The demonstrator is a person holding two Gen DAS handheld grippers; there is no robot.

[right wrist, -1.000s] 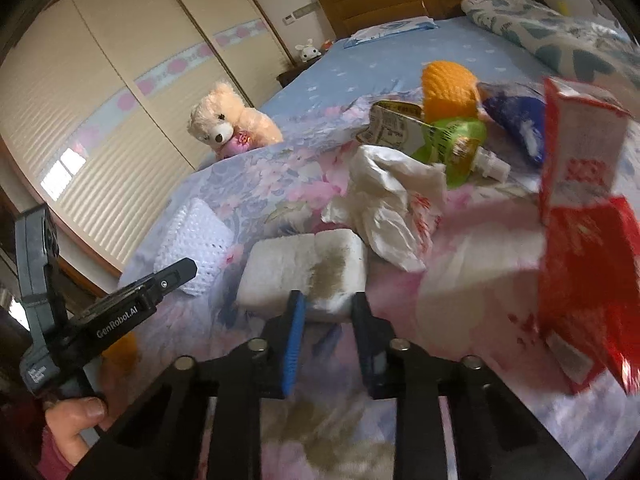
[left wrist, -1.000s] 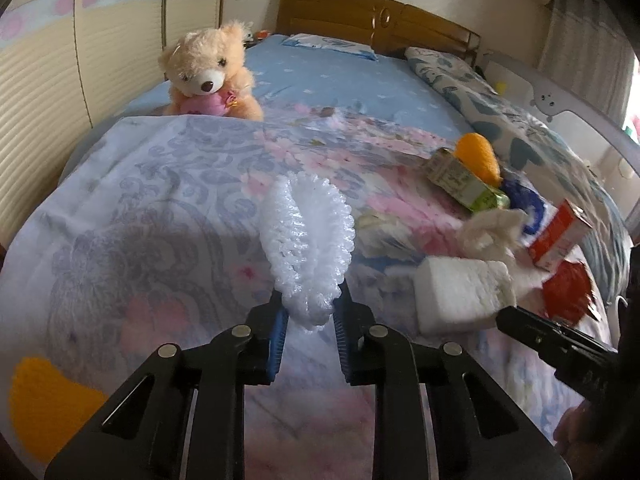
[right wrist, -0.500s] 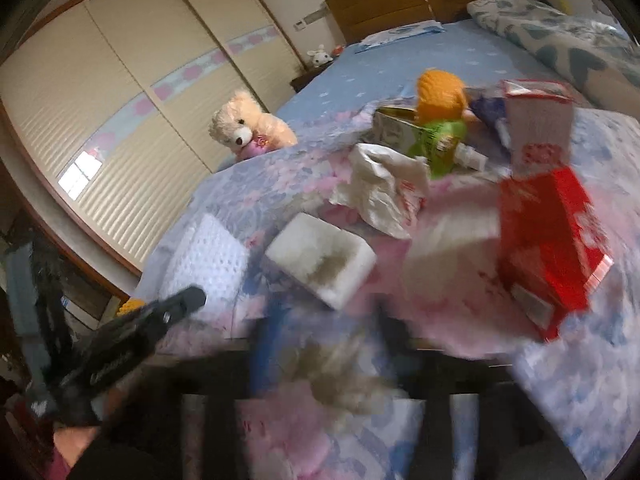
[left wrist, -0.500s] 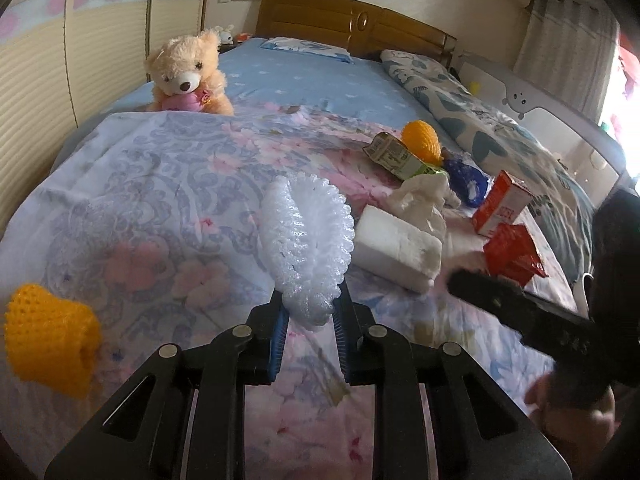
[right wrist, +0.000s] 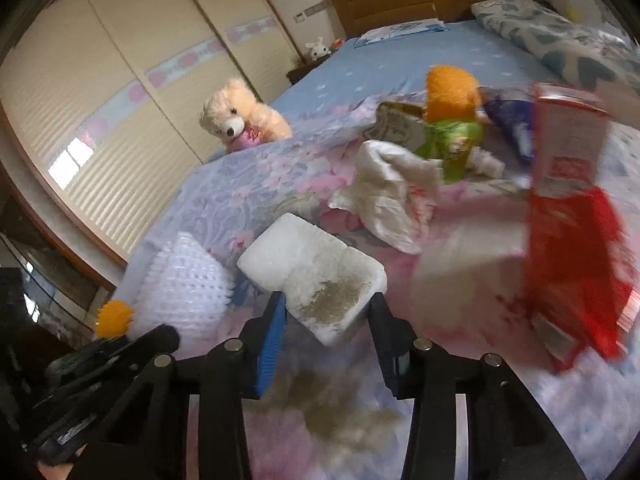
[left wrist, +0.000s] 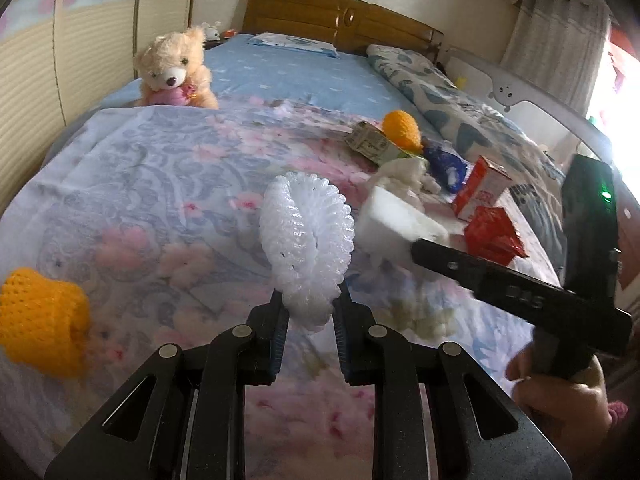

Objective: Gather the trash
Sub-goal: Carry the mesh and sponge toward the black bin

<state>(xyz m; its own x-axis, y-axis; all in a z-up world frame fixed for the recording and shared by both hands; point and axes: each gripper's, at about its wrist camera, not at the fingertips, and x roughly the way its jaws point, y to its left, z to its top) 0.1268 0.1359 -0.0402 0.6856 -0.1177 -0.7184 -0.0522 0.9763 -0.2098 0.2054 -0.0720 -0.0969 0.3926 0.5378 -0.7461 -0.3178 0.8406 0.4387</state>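
White foam netting (left wrist: 306,240), a ribbed fruit sleeve, is pinched at its lower end by our left tongs (left wrist: 308,318) and stands up above the floral bedspread (left wrist: 140,184). White foam block (right wrist: 316,276), stained brown on top, sits between the spread fingers of our right tongs (right wrist: 326,334); whether the fingers touch its sides we cannot tell. Beyond the block we list a crumpled white paper (right wrist: 390,194), a green-and-white carton (right wrist: 424,136), an orange net (right wrist: 450,90), a blue wrapper (right wrist: 510,122), an upright red-and-white box (right wrist: 568,142) and a red packet (right wrist: 576,256), blurred. A second orange net (left wrist: 42,320) lies near the bed's left edge, well apart from the rest. A teddy bear (left wrist: 174,70) sits at the far end of the bedspread.
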